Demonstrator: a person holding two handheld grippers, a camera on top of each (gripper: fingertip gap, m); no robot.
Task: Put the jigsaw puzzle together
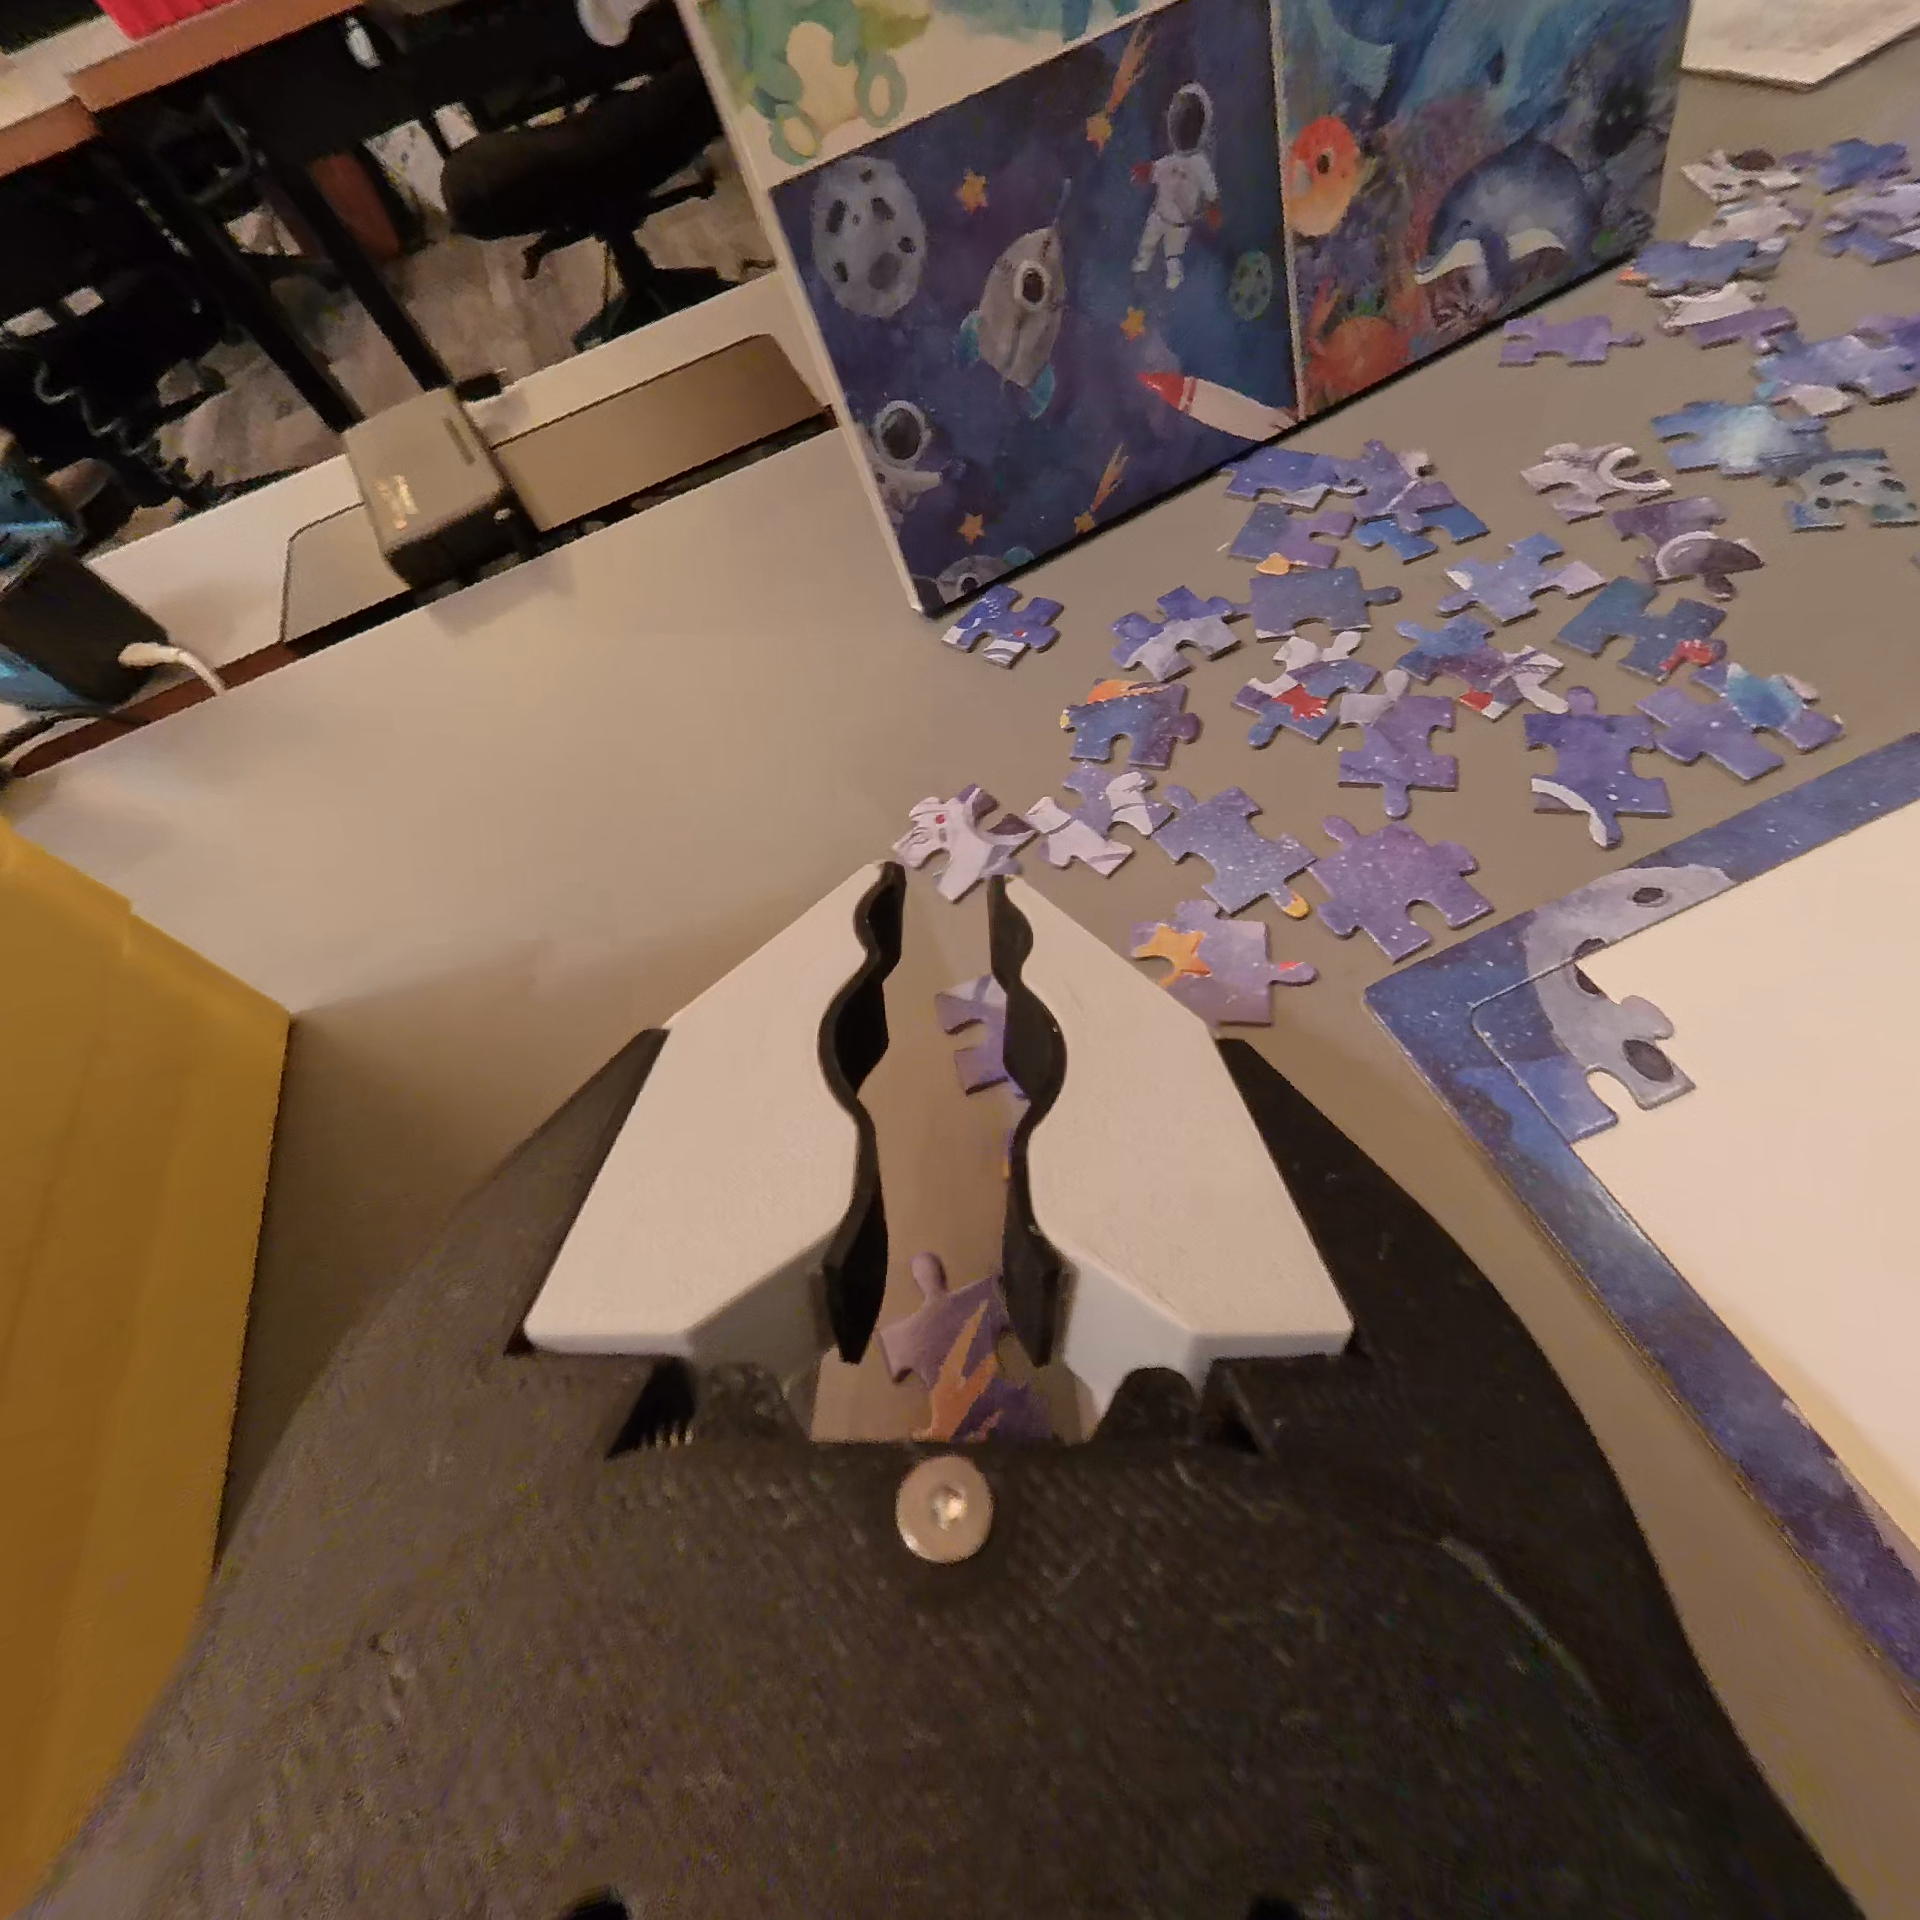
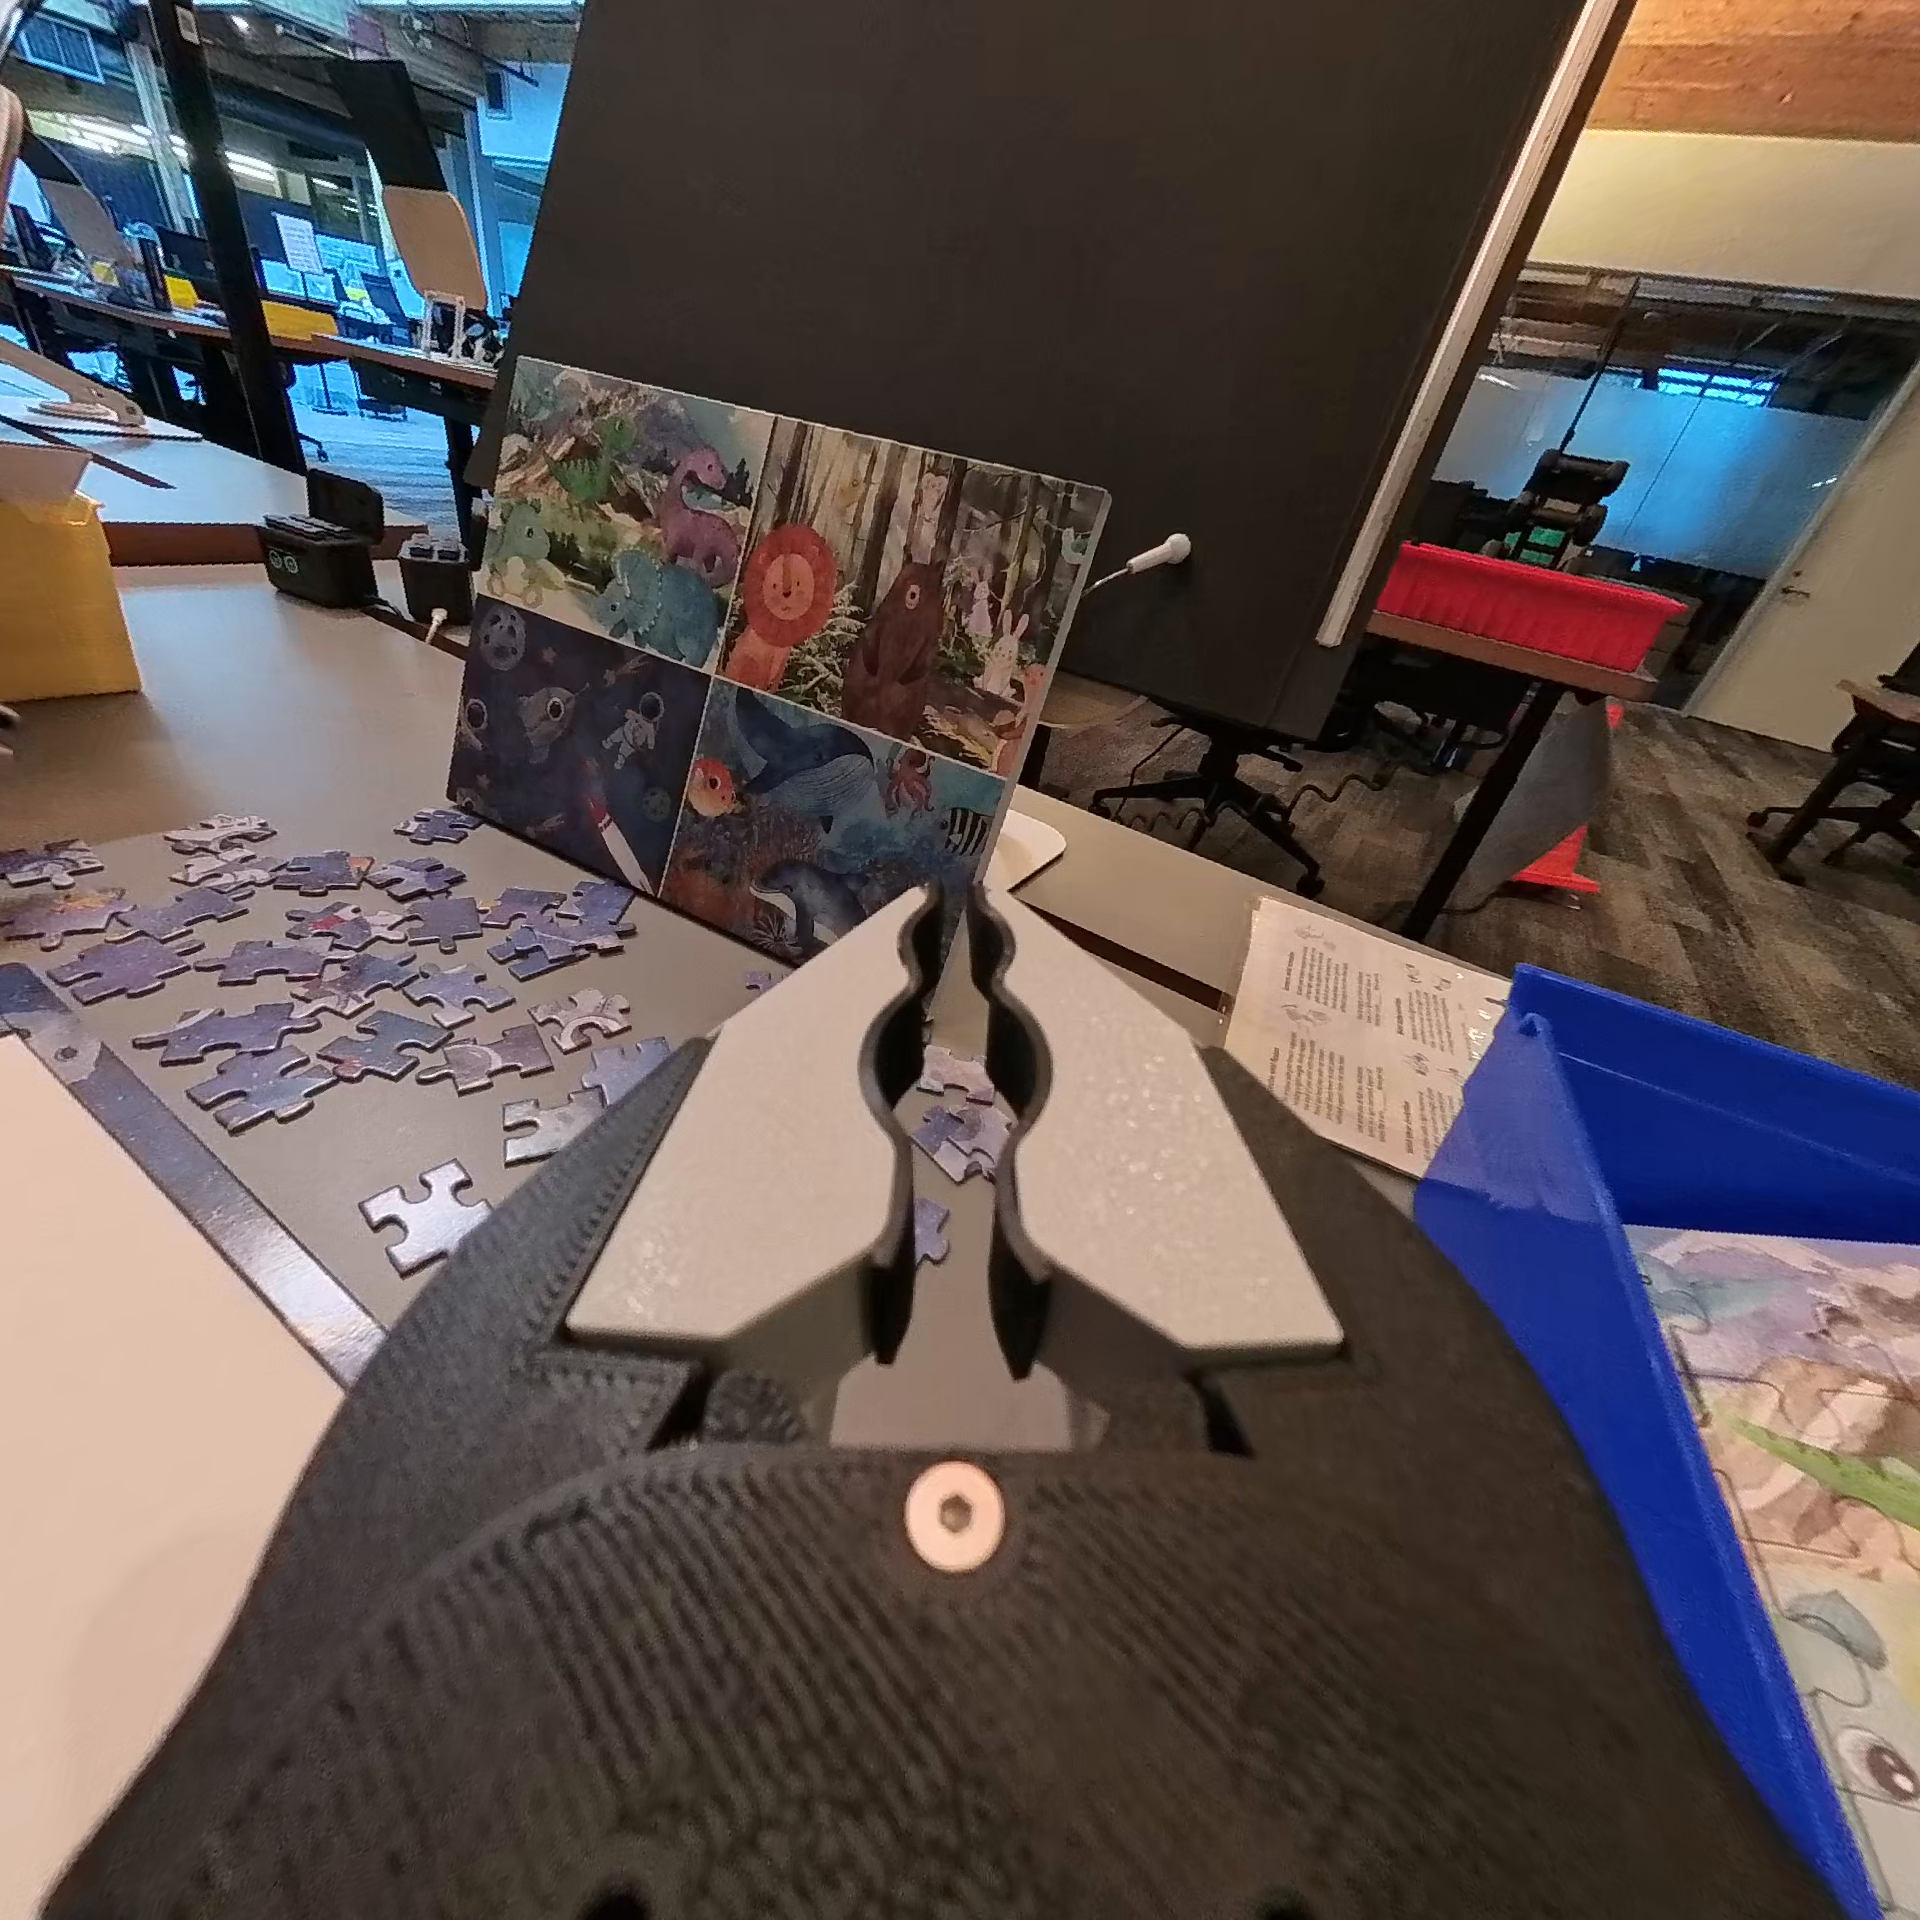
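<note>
Several loose blue and purple space puzzle pieces (image 1: 1392,665) lie spread on the grey table. A puzzle board with a blue border (image 1: 1662,1309) and bare white middle lies at the right, with one corner piece (image 1: 1579,1039) set in it. My left gripper (image 1: 945,883) is open a little and empty, low over the near edge of the pieces; a pale piece (image 1: 961,836) lies just ahead of its tips. My right gripper (image 2: 950,899) is narrowly open and empty, above the table right of the pieces (image 2: 343,966). The board's border (image 2: 208,1205) shows at its left.
The picture box (image 1: 1039,312) stands upright behind the pieces and also shows in the right wrist view (image 2: 748,665). A blue bin (image 2: 1558,1195) holding another puzzle sits at the right, by a printed sheet (image 2: 1340,1060). A yellow object (image 1: 104,1143) is at the left. Some 40 centimetres of space lies between my two pairs of fingers. The right gripper is farther from the pale piece (image 1: 961,836), some 40 centimetres, than the left, some 7 centimetres. My right wrist view (image 2: 222,832) looks at it from another angle.
</note>
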